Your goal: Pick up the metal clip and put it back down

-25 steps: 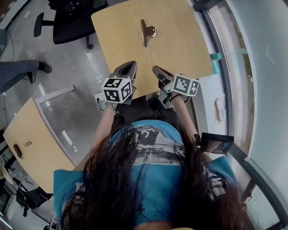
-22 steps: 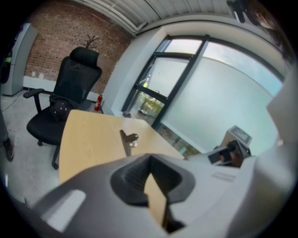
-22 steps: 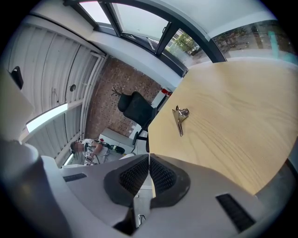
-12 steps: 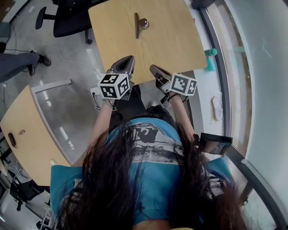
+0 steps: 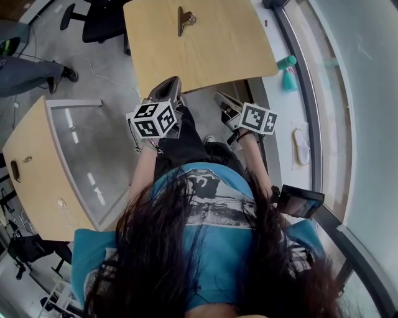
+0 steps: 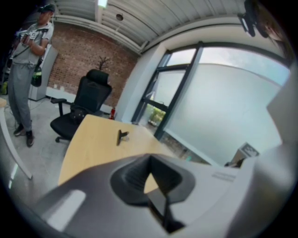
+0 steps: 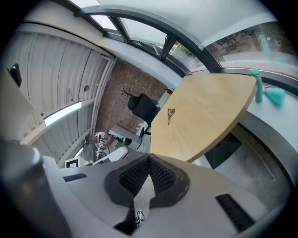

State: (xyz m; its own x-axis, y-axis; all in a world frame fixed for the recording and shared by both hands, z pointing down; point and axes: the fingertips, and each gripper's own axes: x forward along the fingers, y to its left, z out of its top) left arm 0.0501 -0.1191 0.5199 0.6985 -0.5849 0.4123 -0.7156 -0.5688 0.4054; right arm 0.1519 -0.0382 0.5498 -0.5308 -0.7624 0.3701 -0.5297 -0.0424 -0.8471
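The metal clip (image 5: 184,18) lies flat on the far part of the wooden table (image 5: 211,59), untouched. It also shows small in the left gripper view as the clip (image 6: 122,136) and in the right gripper view as the clip (image 7: 171,114). My left gripper (image 5: 169,85) hangs short of the table's near edge, jaws shut with nothing between them. My right gripper (image 5: 219,98) is beside it, also short of the edge, shut and empty. Both point toward the table, well away from the clip.
A black office chair (image 5: 102,22) stands beyond the table's far left corner. A second wooden table (image 5: 31,180) is at the left. A teal bottle (image 5: 286,64) sits on the sill by the glass wall on the right. A person (image 6: 25,69) stands far left.
Both grippers have drawn back from over the table's near edge to in front of it. The clip stays in its place on the table and now shows farther up the view.
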